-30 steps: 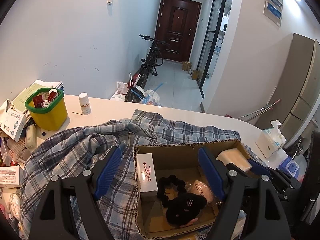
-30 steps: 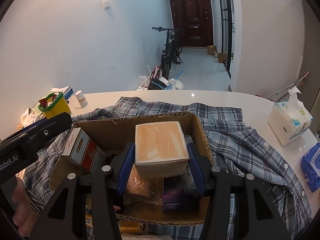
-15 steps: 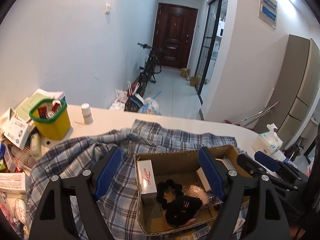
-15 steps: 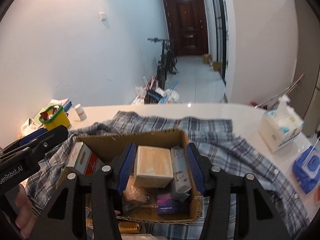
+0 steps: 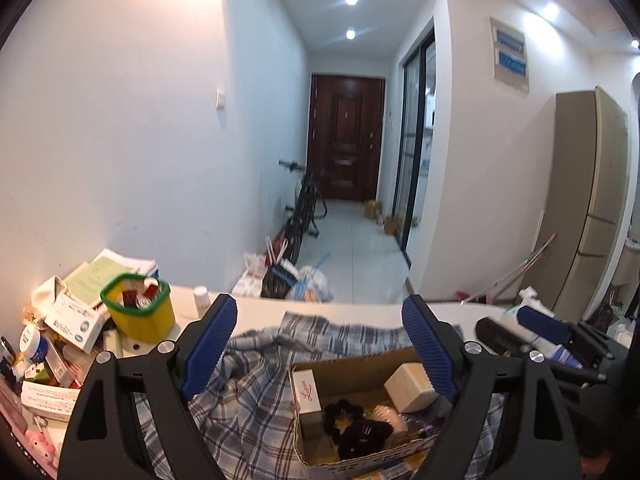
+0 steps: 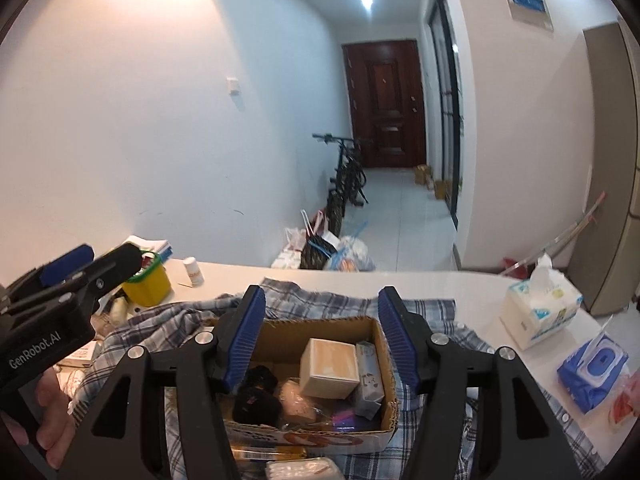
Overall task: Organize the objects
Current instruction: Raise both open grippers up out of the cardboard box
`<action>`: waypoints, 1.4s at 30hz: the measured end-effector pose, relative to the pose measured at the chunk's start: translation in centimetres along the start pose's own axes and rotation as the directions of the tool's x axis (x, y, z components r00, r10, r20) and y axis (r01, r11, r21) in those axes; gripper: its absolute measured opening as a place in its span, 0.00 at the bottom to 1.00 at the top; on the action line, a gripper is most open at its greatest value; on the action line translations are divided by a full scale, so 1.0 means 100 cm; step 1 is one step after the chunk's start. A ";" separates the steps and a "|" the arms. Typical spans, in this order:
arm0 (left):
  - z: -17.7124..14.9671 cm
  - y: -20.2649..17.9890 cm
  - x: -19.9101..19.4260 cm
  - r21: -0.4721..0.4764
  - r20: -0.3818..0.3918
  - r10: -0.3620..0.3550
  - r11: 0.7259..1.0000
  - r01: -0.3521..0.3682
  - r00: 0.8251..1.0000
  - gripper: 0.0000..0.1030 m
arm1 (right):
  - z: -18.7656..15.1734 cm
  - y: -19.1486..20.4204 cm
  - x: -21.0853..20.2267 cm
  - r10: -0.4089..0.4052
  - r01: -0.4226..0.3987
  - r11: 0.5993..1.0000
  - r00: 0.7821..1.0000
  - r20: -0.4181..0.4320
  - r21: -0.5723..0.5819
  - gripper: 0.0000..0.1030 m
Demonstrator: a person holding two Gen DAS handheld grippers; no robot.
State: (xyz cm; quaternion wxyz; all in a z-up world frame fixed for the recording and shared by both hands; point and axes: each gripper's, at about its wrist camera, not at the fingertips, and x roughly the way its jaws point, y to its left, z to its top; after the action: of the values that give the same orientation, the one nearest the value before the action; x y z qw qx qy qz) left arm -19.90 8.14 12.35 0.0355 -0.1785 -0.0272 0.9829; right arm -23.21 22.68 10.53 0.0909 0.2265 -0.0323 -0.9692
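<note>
1. The cardboard box is a shallow, open-top corrugated thing with rough-cut edges, sitting on a rumpled blue-grey plaid shirt spread over the glossy white table.
2. Inside the box there's a pale cube-shaped box with a peachy top over on the right, next to a small white carton. On the left is a fuzzy black scrunchie, and a tall white carton with red script stands against the left wall.
3. Around it: a yellow tub with a green rim, packed with small stuff, on the left of the table, with a little white pill bottle just beside it. Stacks of papers and boxes crowd that corner. On the right are a soft tissue pack and a blue wipes pack. A bike leans in the hallway behind.
4. The left hand-held gripper hovers above the box's left side, blue ribbed pads spread wide, nothing between them.
5. The right hand-held gripper hangs over the box, jaws apart and empty, with the cube below them.
</note>
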 end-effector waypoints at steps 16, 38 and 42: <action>0.023 0.002 -0.089 -0.004 0.201 -0.036 0.999 0.038 0.979 0.99 | 0.017 0.028 -0.093 -0.044 0.067 0.995 0.961 0.273 -0.075 0.99; 0.033 0.004 -0.152 0.035 0.312 -0.093 0.996 0.086 0.945 1.00 | 0.022 0.032 -0.141 -0.113 0.162 0.983 0.906 0.407 -0.087 1.00; 0.033 0.008 -0.165 0.015 0.335 -0.095 0.995 0.095 0.938 1.00 | 0.020 0.025 -0.148 -0.066 0.093 0.994 0.915 0.397 -0.050 1.00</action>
State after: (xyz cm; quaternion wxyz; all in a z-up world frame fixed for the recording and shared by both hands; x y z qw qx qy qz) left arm -5.66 5.92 21.16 0.0775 -0.0074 -0.0419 0.9961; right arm -10.63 23.11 19.00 0.0508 0.0243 -0.0077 -0.9984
